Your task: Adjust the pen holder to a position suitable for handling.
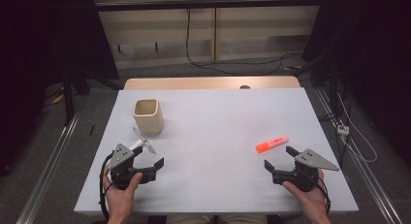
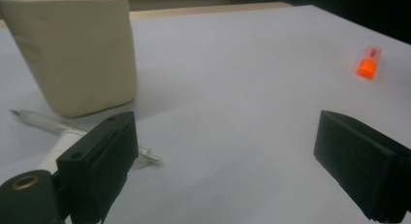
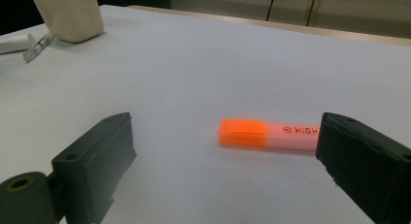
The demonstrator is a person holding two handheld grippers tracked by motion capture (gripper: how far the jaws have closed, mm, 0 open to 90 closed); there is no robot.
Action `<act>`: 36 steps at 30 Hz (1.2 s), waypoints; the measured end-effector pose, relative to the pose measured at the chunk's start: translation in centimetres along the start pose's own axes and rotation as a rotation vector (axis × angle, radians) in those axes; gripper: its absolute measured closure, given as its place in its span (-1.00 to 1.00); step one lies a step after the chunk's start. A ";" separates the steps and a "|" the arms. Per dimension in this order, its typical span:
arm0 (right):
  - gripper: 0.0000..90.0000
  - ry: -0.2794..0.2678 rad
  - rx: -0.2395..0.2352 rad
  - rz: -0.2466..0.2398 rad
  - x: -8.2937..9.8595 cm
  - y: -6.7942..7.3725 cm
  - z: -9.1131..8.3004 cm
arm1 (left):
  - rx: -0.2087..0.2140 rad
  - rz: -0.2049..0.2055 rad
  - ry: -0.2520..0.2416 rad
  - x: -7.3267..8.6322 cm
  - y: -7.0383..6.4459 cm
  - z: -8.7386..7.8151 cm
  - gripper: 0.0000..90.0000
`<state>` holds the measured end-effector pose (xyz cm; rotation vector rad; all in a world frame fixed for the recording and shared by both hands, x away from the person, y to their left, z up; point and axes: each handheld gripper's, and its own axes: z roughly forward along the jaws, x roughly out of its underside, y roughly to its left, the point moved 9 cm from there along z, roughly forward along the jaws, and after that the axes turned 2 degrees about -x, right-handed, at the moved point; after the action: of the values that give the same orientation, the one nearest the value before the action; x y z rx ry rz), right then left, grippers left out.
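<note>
Item: orange highlighter (image 1: 271,144) with a pale pink barrel, lying flat on the white table (image 1: 218,112). Landmark for all positions: the cream square cup (image 1: 148,116), standing upright.

- Highlighter — well apart from the cup, off to its right and nearer the person. In the high view its long axis runs slantwise, orange cap end toward the person's left and slightly nearer, pale end farther right.
- Right gripper (image 1: 281,162) — on the highlighter's side of the cup, just short of the marker, jaws spread wide and holding nothing. In the right gripper view the highlighter (image 3: 269,134) lies crosswise ahead of the jaws, its pale end passing behind the right-hand jaw.
- Left gripper (image 1: 150,158) — near the cup, on the person's side of it, jaws likewise spread and empty.
- Clear pen (image 2: 53,124) — on the table just beside the cup's base, partly behind a left jaw.

Judgement: the right hand is much the nearer to the highlighter, so the pickup falls to it; the jaws must close across the barrel, not along it.
</note>
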<state>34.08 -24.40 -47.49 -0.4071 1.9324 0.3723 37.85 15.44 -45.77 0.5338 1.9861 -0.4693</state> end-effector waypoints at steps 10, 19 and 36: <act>-0.86 0.007 0.008 0.010 0.3 -0.2 -0.3 | 0.021 0.068 -0.021 -3.8 1.1 0.6 -0.82; -0.86 0.016 0.006 0.005 0.4 0.0 -0.3 | -0.021 0.031 0.001 -6.9 4.0 1.8 -0.80; -0.88 0.033 -0.021 -0.005 0.5 0.8 0.3 | -0.072 0.022 0.148 -9.5 9.3 4.1 -0.75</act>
<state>33.82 -23.62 -48.00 -0.4343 1.9603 0.3854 49.95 19.35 -40.00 0.5585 2.1279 -0.3516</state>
